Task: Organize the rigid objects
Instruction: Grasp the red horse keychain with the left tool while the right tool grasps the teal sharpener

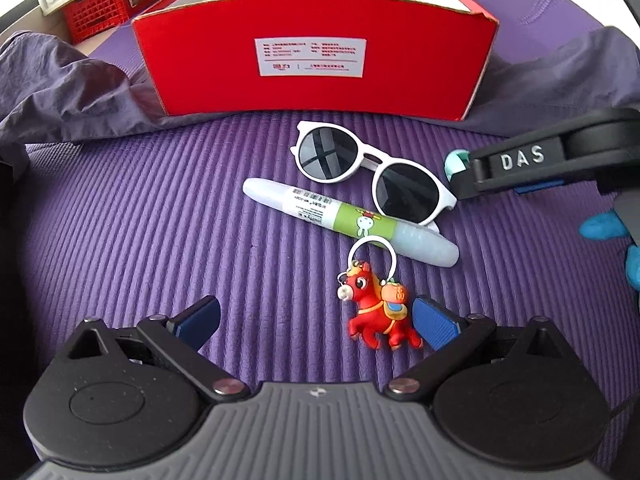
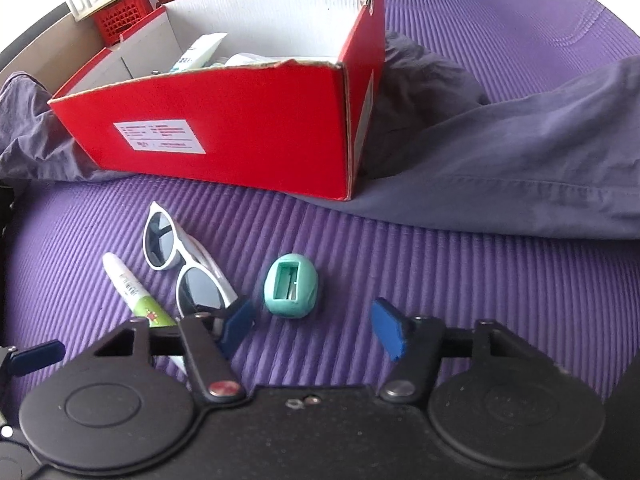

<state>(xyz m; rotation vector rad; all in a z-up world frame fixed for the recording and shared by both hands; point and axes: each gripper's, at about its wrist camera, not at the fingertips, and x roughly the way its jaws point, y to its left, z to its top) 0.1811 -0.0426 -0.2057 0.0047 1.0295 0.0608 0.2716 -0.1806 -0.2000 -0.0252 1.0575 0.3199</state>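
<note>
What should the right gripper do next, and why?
Probably ease the right gripper forward and down over the teal sharpener, then close. Its fingers are apart with nothing between them, and the sharpener lies on the purple mat just ahead of the fingertips, apart from the sunglasses. The red box is open behind.

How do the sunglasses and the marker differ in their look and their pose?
The sunglasses have a white frame with two round dark lenses; the marker is one long white tube with a green band. The marker lies flat on the mat, whereas one end of the sunglasses rests on the marker. Both lie in front of the red box, still outside it.
</note>
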